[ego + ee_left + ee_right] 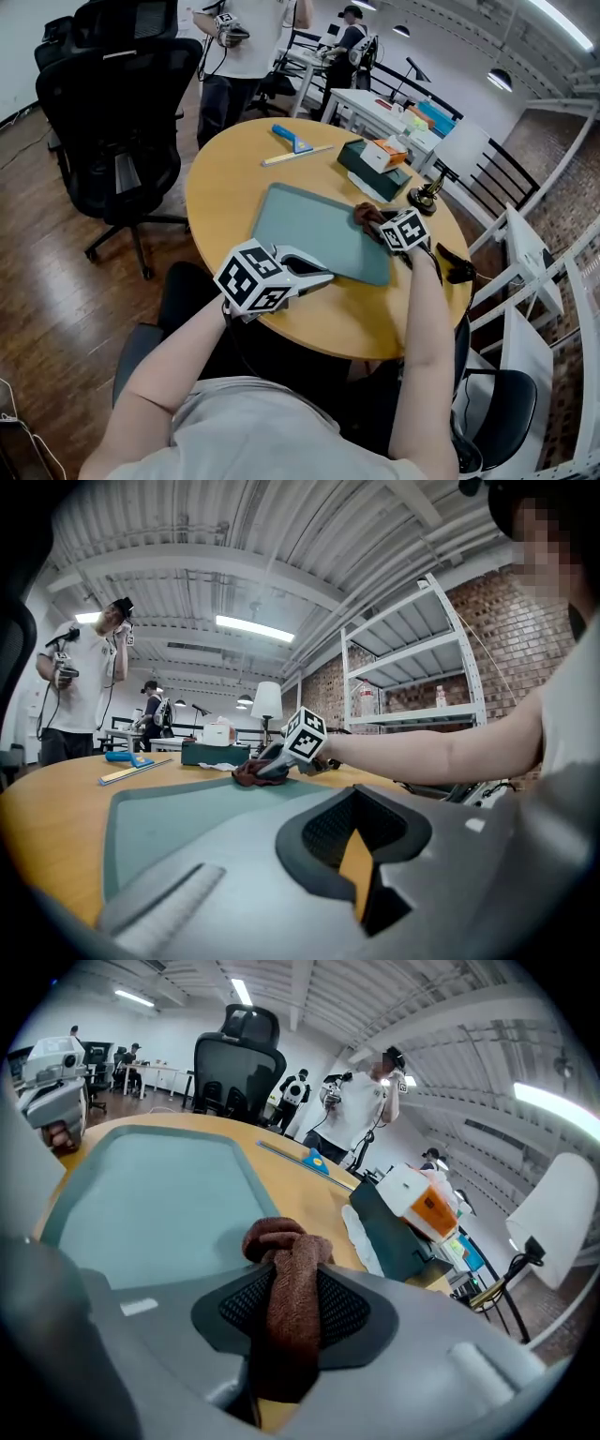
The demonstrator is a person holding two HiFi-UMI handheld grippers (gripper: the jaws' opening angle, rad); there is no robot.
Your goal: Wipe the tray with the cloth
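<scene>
A grey-green tray lies in the middle of the round wooden table. My right gripper is shut on a brown cloth, which rests bunched on the tray's far right corner. In the right gripper view the cloth runs up between the jaws of that gripper, with the tray beyond. My left gripper sits at the tray's near rim, its jaws closed on the edge. From the left gripper I see across the tray to the cloth and the right gripper.
Behind the tray stand a dark green tissue box with an orange-white carton, a blue scraper, a pale ruler and a small brass stand. A black office chair is left of the table. People stand behind.
</scene>
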